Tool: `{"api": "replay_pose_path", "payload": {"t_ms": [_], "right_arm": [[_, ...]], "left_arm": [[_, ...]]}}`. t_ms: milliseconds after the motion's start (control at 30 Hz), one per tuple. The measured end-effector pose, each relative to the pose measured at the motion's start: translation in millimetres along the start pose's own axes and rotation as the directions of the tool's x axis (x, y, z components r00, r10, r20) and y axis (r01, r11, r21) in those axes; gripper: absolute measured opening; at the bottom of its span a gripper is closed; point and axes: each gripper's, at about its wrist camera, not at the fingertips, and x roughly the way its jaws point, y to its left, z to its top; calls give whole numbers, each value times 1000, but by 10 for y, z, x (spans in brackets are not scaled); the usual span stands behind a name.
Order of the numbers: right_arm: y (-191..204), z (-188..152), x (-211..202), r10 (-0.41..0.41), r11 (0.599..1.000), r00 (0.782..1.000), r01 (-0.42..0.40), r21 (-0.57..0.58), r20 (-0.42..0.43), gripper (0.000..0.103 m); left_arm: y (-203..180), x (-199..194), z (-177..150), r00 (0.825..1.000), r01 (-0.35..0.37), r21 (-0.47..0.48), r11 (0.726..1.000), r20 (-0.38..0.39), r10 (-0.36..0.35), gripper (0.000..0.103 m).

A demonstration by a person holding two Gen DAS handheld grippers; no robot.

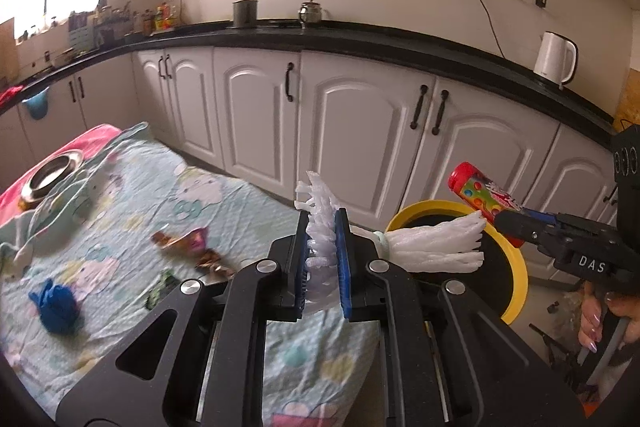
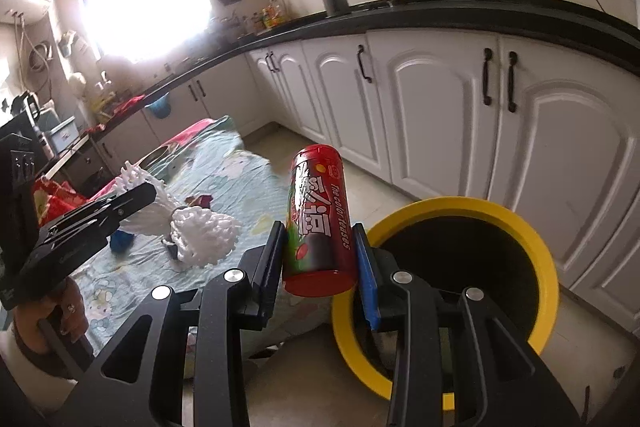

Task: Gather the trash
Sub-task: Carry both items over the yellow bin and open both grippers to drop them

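Trash in both hands: our left gripper [image 1: 323, 251] has its jaws clamped on white foam netting [image 1: 432, 245], our right gripper [image 2: 320, 259] has its jaws clamped on a red candy tube [image 2: 320, 223], both up by the yellow-rimmed bin [image 2: 544, 267]; wrappers [image 1: 188, 247] on the bedsheet [image 1: 132, 195].

A left gripper [image 1: 322, 255] pinches white foam netting [image 1: 432, 245] between blue pads, above a table draped in a pastel cartoon cloth [image 1: 160, 195]. At right, the right gripper [image 1: 505, 218] grips a red candy tube [image 1: 486, 193] over a yellow-rimmed bin [image 1: 516, 267]. Wrappers [image 1: 188, 247] and a blue crumpled glove [image 1: 56, 305] lie on the cloth.
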Motion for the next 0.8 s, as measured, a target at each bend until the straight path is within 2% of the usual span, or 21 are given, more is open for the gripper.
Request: {"api": "replay_pose_path", "payload": {"t_ms": [800], "right_arm": [[-592, -262, -291, -146, 984, 989, 143, 107, 19, 32]], "left_arm": [[-739, 510, 119, 996, 83, 95, 992, -25, -81, 8]]}}
